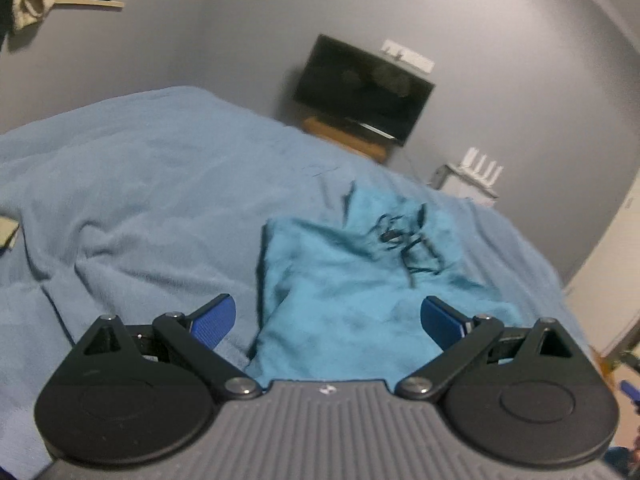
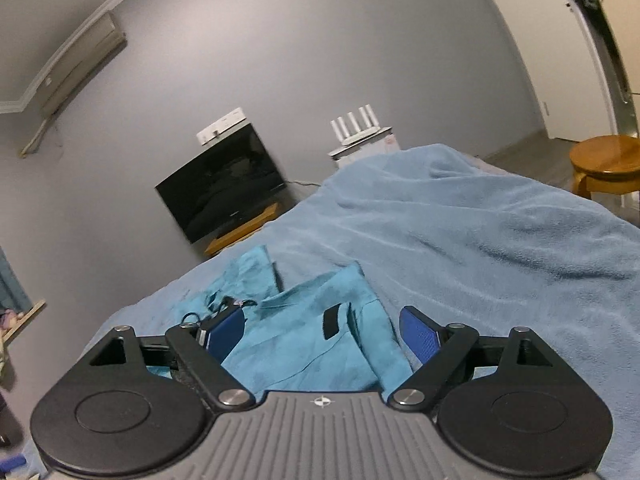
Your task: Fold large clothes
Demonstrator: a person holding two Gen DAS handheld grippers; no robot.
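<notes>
Near edge of folded teal garment [image 1: 340,300] cut off beneath both gripper bodies on blue blanket [image 1: 120,184], left gripper [image 1: 326,320] and right gripper [image 2: 322,334] spread wide above it, holding nothing.

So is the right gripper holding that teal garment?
No, the right gripper stands open above the teal garment, its blue fingers clear of the cloth.

Bed under a rumpled light-blue blanket [image 2: 500,240]. Dark TV [image 2: 220,184] against the grey wall, on a low wooden stand [image 2: 244,230]. White router [image 2: 356,126] with upright antennas on a small white cabinet [image 2: 380,146] beside it. Round wooden stool [image 2: 604,166] right of the bed. Wall shelf [image 1: 90,2] holding clutter, top left.
</notes>
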